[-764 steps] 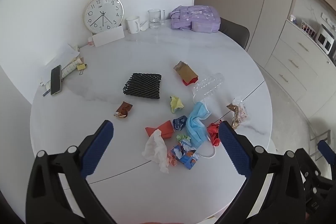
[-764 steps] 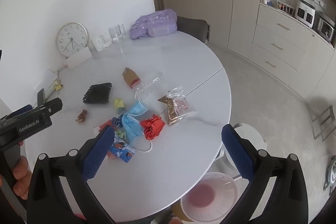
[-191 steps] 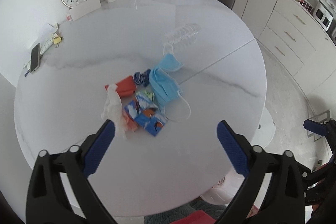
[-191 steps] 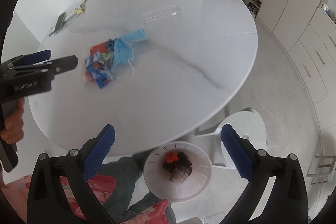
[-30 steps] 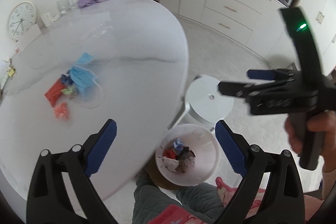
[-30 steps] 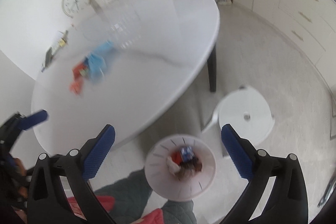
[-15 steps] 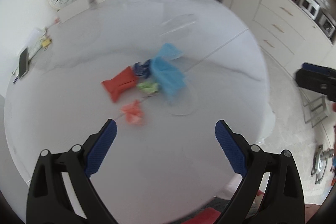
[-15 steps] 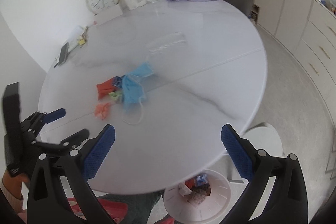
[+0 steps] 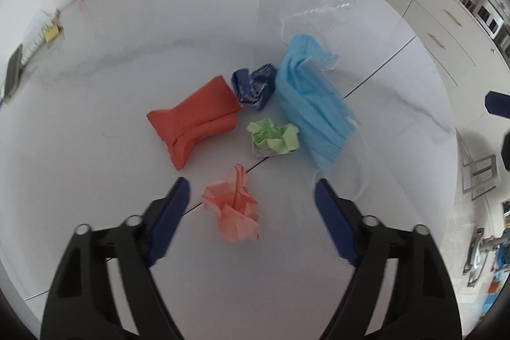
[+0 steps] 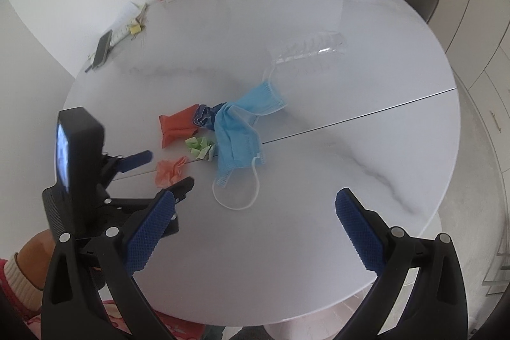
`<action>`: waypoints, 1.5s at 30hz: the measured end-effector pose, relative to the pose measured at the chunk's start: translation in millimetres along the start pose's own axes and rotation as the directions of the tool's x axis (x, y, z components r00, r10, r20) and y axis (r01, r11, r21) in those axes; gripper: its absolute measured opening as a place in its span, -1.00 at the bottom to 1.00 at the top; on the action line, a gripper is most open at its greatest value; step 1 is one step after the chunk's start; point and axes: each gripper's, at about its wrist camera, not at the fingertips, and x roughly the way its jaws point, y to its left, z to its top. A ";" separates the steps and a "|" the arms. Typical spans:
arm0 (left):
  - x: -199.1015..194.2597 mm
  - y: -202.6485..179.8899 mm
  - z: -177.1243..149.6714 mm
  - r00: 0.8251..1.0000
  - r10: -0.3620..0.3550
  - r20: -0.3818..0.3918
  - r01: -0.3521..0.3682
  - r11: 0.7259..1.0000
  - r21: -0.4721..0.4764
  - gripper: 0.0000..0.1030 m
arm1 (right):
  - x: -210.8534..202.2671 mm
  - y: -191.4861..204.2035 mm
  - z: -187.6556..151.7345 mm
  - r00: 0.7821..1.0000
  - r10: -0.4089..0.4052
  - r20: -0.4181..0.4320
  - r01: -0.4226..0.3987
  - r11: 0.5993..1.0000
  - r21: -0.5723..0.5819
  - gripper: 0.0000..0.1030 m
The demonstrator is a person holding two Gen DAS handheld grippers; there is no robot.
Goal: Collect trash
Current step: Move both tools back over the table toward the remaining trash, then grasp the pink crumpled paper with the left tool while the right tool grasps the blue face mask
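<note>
table (image 10: pixel 318 164): round white marble top, seam across it; remaining trash bunched near the person's side, left of centre.
clear plastic tray (image 10: pixel 310 51): lies flat further back, apart from the bunch; long axis roughly left-right in the right wrist view.
blue face mask (image 9: pixel 310 104): biggest piece in the bunch, folded over; long axis runs from far end toward the near edge, ear loop trailing at the near end.
red pouch (image 9: pixel 194 118): long axis diagonal, one end touching the dark blue wrapper (image 9: pixel 255 85), other end flared toward the near-left.
green paper ball (image 9: pixel 274 139): crumpled, no clear axis; just beside the mask.
pink paper ball (image 9: pixel 234 204): crumpled, slightly taller than wide; nearest piece, sits on the seam, between the left jaws.
left gripper (image 9: pixel 251 196): jaws part-way, have just been closing; straddling the pink ball, pads not pressing on it yet.
right gripper (image 10: pixel 255 214): jaws wide, nothing between them; hovers over bare table near the mask loop.
risk 1: light paper may skid or squirt out if one pad touches first.
risk 2: pads close too high, pinch only a fold, ball drops on the way to the bin.
risk 3: right-side pad sits near the mask loop, could snag and drag the mask.
</note>
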 end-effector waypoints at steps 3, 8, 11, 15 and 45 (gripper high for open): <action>13.3 6.9 -0.3 0.999 -0.015 -0.040 0.014 1.000 -0.023 0.16 | 6.8 1.9 2.7 1.000 0.001 -0.013 -0.001 1.000 -0.001 0.95; 20.4 12.1 -1.0 0.998 -0.026 -0.065 0.023 0.999 -0.043 -0.33 | 14.7 6.0 6.4 1.000 -0.005 -0.027 0.004 1.000 -0.018 0.95; 18.6 16.3 1.2 0.997 -0.048 -0.061 0.044 0.997 -0.065 -0.44 | 22.4 8.6 10.9 0.999 -0.002 -0.034 0.000 0.999 -0.039 0.95; 11.2 25.4 0.0 0.998 -0.036 -0.055 0.032 0.996 -0.079 -0.45 | 47.0 13.5 28.7 0.999 0.005 -0.040 -0.008 0.997 -0.076 0.95; -55.3 22.6 3.0 0.998 -0.045 0.039 0.046 0.998 -0.035 -0.45 | 85.7 -0.6 52.3 0.969 0.199 -0.144 -0.180 0.975 0.132 -0.81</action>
